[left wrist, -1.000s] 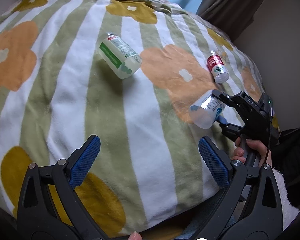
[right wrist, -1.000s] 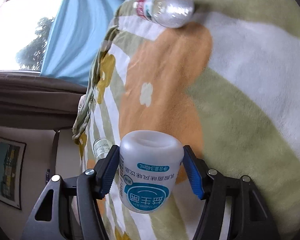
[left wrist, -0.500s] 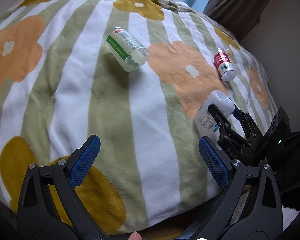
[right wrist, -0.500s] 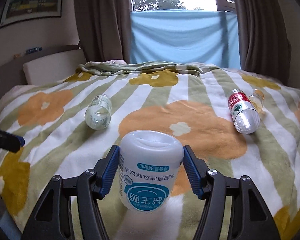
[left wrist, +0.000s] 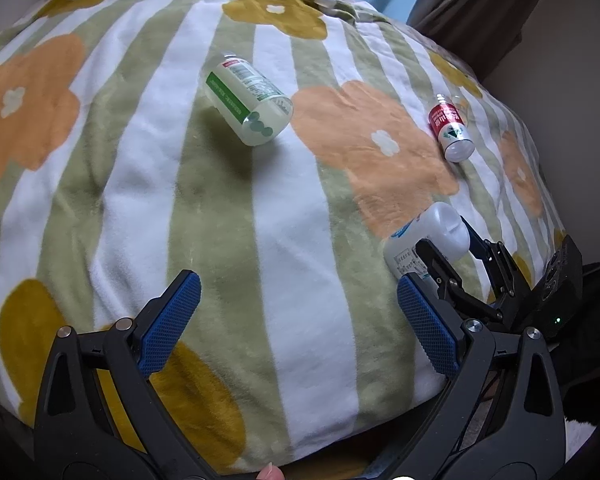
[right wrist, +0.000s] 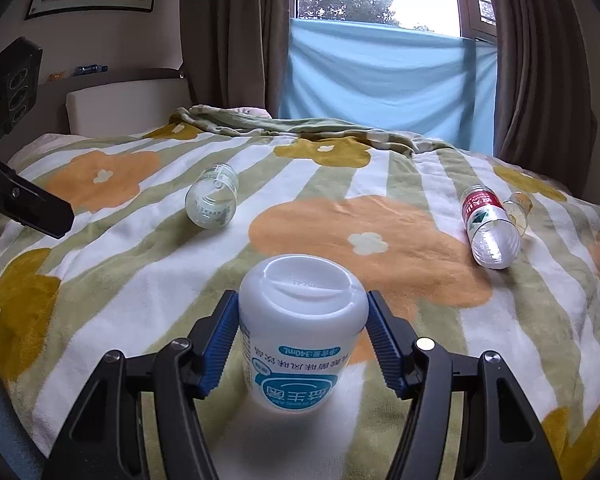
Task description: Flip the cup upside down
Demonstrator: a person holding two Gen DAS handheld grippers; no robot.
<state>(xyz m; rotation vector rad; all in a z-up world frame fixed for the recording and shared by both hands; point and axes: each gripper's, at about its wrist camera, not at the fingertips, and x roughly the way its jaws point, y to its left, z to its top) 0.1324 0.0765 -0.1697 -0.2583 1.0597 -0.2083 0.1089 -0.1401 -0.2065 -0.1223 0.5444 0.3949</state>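
Observation:
The cup [right wrist: 300, 328] is a white plastic tub with a blue label. It stands bottom up on the flowered blanket [right wrist: 380, 216], its print reading upside down. My right gripper [right wrist: 302, 320] is shut on it, a blue pad pressed to each side. In the left wrist view the cup [left wrist: 428, 236] sits near the bed's front right edge with the right gripper [left wrist: 454, 256] around it. My left gripper [left wrist: 296, 284] hovers open over the blanket's front, holding nothing, to the left of the cup.
A green-labelled clear bottle [left wrist: 246, 106] lies mid-blanket. A red-labelled bottle [left wrist: 450, 130] lies at the right, with a small glass [right wrist: 520, 204] beside it. Behind the bed are curtains, a blue sheet [right wrist: 380, 76] and a headboard. The blanket drops off just past the cup.
The right gripper has turned from sideways to level, bringing the cup bottom up and lower, down onto the blanket. The left gripper stayed open and barely shifted.

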